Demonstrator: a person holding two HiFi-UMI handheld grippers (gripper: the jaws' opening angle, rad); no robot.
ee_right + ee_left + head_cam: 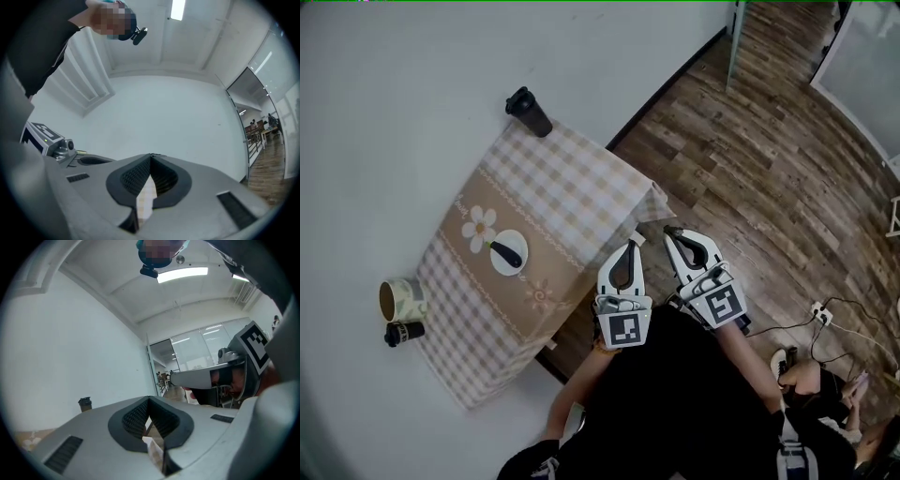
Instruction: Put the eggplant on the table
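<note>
— What colours do you see?
— Beige-and-white checked tablecloth (572, 178), tan band (553, 251), white daisy (479, 228); dark eggplant (508, 253) on white plate (512, 238); black bottle (530, 112).
— And you?
— My left gripper (634, 240) and right gripper (669, 231): pale grey, black pads (135, 419), black-and-white markers (625, 330).

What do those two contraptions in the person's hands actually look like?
The left gripper and the right gripper look alike. Each has a pale grey-white shell tapering into two curved fingers lined with black ribbed pads. Behind each sits a white cube printed with black square markers. The person wears a black top.
</note>
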